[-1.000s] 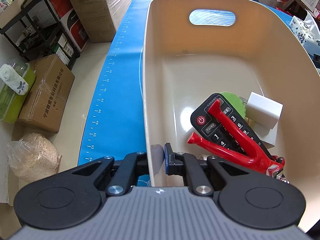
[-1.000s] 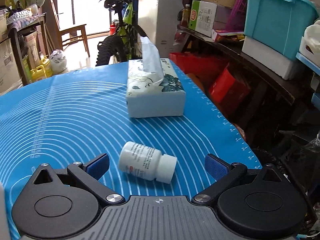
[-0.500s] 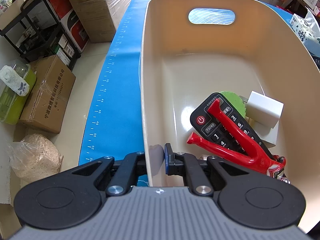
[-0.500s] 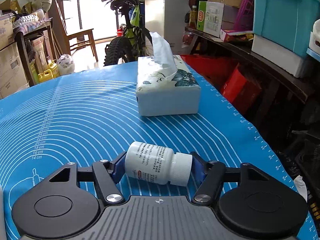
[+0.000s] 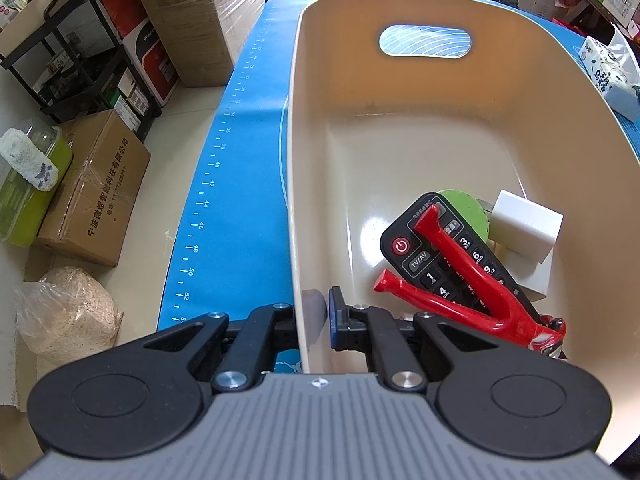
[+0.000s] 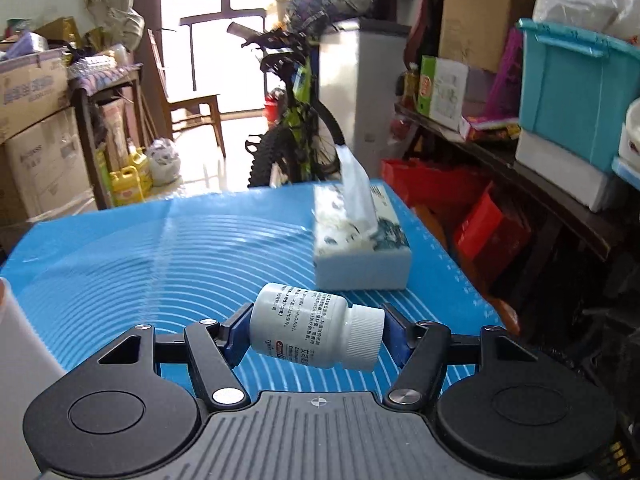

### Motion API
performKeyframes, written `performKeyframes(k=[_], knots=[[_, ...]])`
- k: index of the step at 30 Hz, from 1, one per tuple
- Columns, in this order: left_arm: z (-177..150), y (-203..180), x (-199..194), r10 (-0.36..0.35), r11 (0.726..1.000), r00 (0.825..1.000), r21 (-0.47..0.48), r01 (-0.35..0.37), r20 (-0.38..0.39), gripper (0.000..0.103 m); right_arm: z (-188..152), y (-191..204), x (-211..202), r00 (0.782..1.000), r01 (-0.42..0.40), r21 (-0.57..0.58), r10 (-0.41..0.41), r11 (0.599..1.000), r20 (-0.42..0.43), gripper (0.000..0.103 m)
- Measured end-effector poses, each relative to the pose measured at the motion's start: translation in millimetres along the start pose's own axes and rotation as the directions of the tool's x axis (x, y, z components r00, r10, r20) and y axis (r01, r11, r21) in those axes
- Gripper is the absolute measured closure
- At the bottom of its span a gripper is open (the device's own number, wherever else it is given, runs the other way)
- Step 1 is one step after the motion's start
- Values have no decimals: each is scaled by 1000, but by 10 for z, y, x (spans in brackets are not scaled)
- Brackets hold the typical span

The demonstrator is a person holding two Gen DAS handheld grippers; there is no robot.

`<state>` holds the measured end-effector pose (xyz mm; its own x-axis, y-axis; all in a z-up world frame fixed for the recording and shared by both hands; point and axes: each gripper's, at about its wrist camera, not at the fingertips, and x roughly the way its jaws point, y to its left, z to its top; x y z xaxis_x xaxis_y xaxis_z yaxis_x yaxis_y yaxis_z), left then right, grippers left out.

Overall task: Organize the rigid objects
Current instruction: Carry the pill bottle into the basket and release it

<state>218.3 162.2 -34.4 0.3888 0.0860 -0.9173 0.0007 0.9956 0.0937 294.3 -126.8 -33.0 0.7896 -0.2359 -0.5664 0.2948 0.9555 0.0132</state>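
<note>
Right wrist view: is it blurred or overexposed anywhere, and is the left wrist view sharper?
Right wrist view: the window is blown out white, and the tissue box and mat lines look smeared, while the white bottle stays sharp. Left wrist view: sharp overall, with a small glare patch on the beige basin floor and fisheye bending at the edges.

Right claw (image 6: 314,330) clamped white pill bottle (image 6: 316,330) sideways, lifted off blue desk mat (image 6: 160,264), tissue box (image 6: 360,256) just beyond
</note>
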Motion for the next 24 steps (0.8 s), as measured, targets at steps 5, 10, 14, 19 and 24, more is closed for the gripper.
performKeyframes(k=[5,10,14,19,24], knots=[[4,4,4,0,1000,1000,0,0,0,92,178,95,-396,993,-88,25,86,996,81,35],[0,3,4,1,1000,1000,1,-1,0,92,283,282,-742,972,-177,1,175,984,155,35],[-3,1,7,1,1000,1000,-1,-1,1,92,261,547,-955,946,-276,-67,284,959,160,35],[-1,-4,6,0,1000,1000,-1,0,1,92,148,994,-1167,902,-394,-217,421,893,93,35],[-2,-4,6,1,1000,1000,0,-1,1,92,-58,1358,-1287,864,-481,-336,504,810,-21,35]])
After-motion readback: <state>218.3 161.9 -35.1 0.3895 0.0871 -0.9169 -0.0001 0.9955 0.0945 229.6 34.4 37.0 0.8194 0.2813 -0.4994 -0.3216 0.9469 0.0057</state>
